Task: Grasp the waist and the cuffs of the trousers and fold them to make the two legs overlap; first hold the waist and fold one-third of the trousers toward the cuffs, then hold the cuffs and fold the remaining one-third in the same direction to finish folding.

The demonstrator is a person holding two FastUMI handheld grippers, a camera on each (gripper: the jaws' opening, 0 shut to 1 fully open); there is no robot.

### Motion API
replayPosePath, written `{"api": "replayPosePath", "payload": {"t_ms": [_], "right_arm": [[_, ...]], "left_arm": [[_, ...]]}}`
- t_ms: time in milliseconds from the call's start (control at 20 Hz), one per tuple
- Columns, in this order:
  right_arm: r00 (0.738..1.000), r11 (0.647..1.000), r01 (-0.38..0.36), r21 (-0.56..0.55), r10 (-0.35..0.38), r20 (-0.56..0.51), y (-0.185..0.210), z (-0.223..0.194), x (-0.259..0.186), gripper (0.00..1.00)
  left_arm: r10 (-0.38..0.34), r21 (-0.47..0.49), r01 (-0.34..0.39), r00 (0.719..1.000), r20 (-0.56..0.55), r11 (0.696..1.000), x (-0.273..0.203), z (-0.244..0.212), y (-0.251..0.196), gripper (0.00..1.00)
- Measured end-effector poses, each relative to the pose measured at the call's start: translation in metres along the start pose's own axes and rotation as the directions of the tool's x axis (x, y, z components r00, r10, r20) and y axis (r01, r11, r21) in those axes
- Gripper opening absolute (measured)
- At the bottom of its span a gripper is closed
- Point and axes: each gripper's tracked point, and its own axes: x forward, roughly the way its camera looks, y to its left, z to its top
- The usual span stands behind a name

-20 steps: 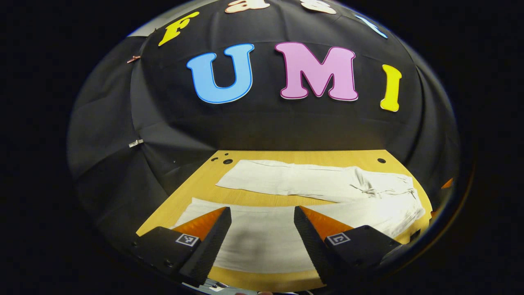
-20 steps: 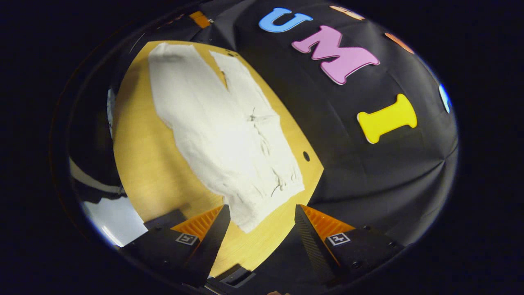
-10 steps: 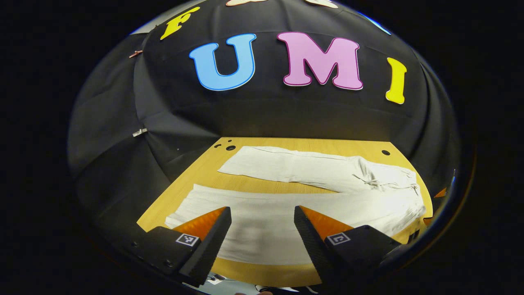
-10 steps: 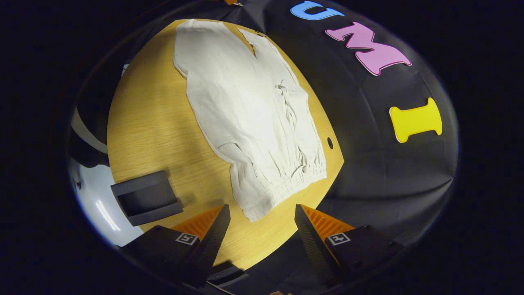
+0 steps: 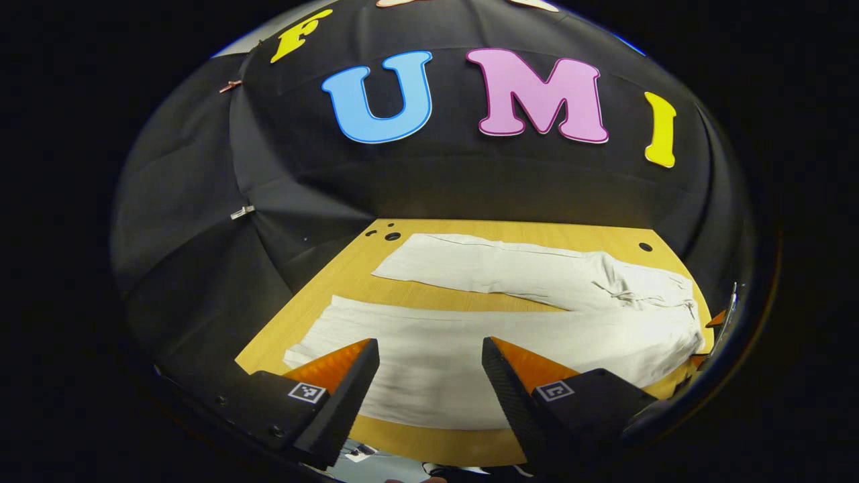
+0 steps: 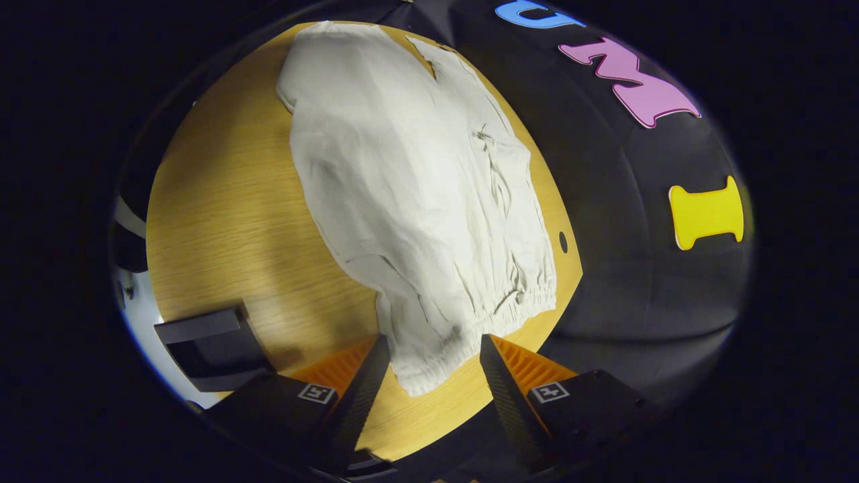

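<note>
Right gripper (image 6: 429,355) has closed in on the trousers' (image 6: 416,194) waist corner — fingers spread, unclenched; left gripper (image 5: 429,362) likewise open over the near leg.

A black tray (image 6: 208,345) sits on the wooden table (image 6: 221,221).

The left gripper (image 5: 429,382) hangs with its two fingers spread wide and nothing between them. The right gripper (image 6: 433,382) is tipped downward, fingers parted a little less, standing to either side of a cloth corner without pressing on it.
</note>
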Motion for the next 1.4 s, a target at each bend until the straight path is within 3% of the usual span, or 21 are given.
{"api": "replayPosePath", "payload": {"t_ms": [100, 150, 250, 400, 450, 500, 600, 800, 1000, 1200, 1300, 1400], "right_arm": [[1.000, 0.999, 0.020, -0.025, -0.020, -0.016, -0.003, 0.003, 0.003, 0.78], [0.999, 0.999, 0.019, -0.030, -0.020, -0.026, -0.003, 0.003, 0.004, 0.77], [0.999, 1.000, -0.010, -0.023, 0.009, -0.040, 0.003, 0.004, 0.007, 0.69], [0.998, 0.999, -0.033, -0.033, 0.031, -0.059, 0.007, 0.004, 0.011, 0.40], [0.997, 0.999, -0.035, -0.035, 0.033, -0.067, 0.008, 0.002, 0.012, 0.40], [0.997, 0.999, -0.035, -0.042, 0.032, -0.065, 0.006, 0.005, 0.014, 0.25], [0.997, 0.997, -0.042, -0.062, 0.039, -0.060, 0.006, 0.006, 0.017, 0.12], [0.990, 0.993, -0.106, -0.052, 0.100, -0.099, 0.006, 0.006, 0.019, 0.05], [0.984, 0.991, -0.127, -0.035, 0.122, -0.127, 0.006, 0.006, 0.020, 0.05], [0.983, 0.988, -0.121, -0.096, 0.106, -0.150, 0.007, 0.006, 0.020, 0.05], [0.980, 0.989, -0.119, -0.086, 0.103, -0.170, 0.007, 0.006, 0.021, 0.05], [0.975, 0.990, -0.121, -0.069, 0.105, -0.196, 0.007, 0.006, 0.022, 0.05]], "left_arm": [[0.013, -0.008, -0.013, 1.000, -0.010, 1.000, 0.001, -0.002, 0.004, 0.98], [0.019, -0.011, -0.020, 1.000, -0.012, 1.000, 0.001, -0.004, 0.006, 0.98], [0.033, -0.017, -0.033, 0.999, -0.016, 0.999, 0.002, -0.006, 0.010, 0.98], [0.053, -0.031, -0.054, 0.998, -0.032, 0.998, 0.006, -0.010, 0.017, 0.98], [0.060, -0.035, -0.061, 0.998, -0.035, 0.998, 0.006, -0.012, 0.020, 0.98], [0.072, -0.032, -0.073, 0.997, -0.032, 0.997, 0.006, -0.012, 0.023, 0.98], [0.089, -0.001, -0.089, 0.996, -0.010, 0.996, 0.009, -0.010, 0.031, 0.98], [0.057, 0.128, -0.054, 0.998, -0.021, 0.990, 0.015, -0.017, 0.047, 0.98], [0.015, 0.321, -0.003, 0.999, -0.035, 0.947, 0.018, -0.027, 0.075, 0.98], [0.047, 0.362, -0.003, 0.993, -0.111, 0.932, 0.035, -0.045, 0.134, 0.97], [0.081, 0.441, -0.013, 0.987, -0.135, 0.897, 0.050, -0.054, 0.170, 0.96], [0.093, 0.559, 0.008, 0.984, -0.152, 0.829, 0.066, -0.062, 0.200, 0.97]]}}
